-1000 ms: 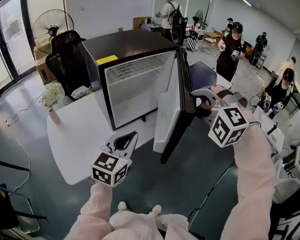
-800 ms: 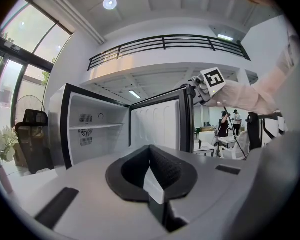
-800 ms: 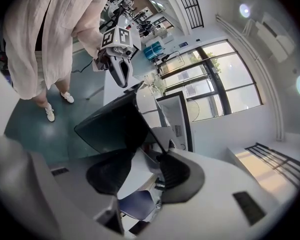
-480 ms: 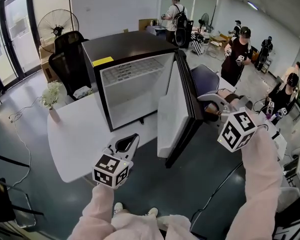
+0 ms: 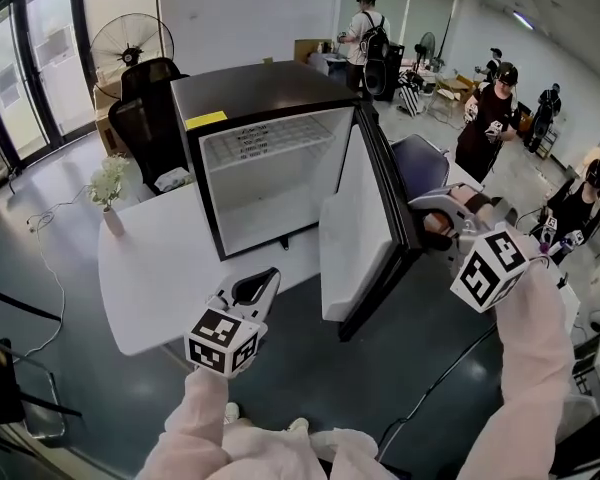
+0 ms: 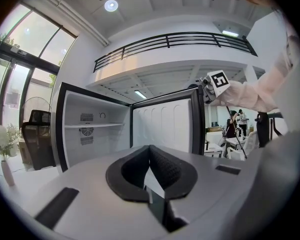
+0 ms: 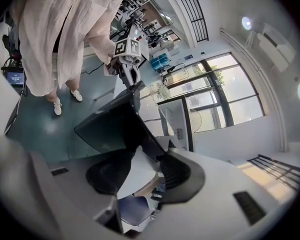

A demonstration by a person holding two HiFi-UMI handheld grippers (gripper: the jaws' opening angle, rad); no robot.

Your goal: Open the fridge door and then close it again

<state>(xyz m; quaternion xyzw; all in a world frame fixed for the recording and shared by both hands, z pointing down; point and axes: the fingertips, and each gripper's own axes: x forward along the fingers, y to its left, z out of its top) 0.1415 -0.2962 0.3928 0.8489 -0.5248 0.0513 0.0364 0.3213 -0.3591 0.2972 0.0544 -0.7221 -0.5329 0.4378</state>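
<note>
The black fridge [image 5: 260, 78] stands on a white table with its door [image 5: 355, 228] swung wide to the right, white inside bare. My right gripper [image 5: 425, 213] is at the door's outer edge. In the right gripper view the dark door [image 7: 115, 124] runs in between the jaws, close to one pad [image 7: 175, 171], and a gap shows beside it; the right gripper [image 7: 142, 171] is open. My left gripper [image 5: 263, 276] hangs shut and empty in front of the table, apart from the fridge. In the left gripper view, the left gripper [image 6: 150, 151] points at the open fridge [image 6: 95, 134].
The white table [image 5: 150, 268] also carries a small vase of flowers [image 5: 108, 193]. A black chair [image 5: 145, 108] and a fan [image 5: 130, 43] stand behind it. A blue chair [image 5: 420, 158] sits behind the door. Several people stand at the back right. A cable [image 5: 430, 388] lies on the floor.
The door has swung further open to the right, with my right gripper moving right and a little down along with it. My left gripper has stayed put.
</note>
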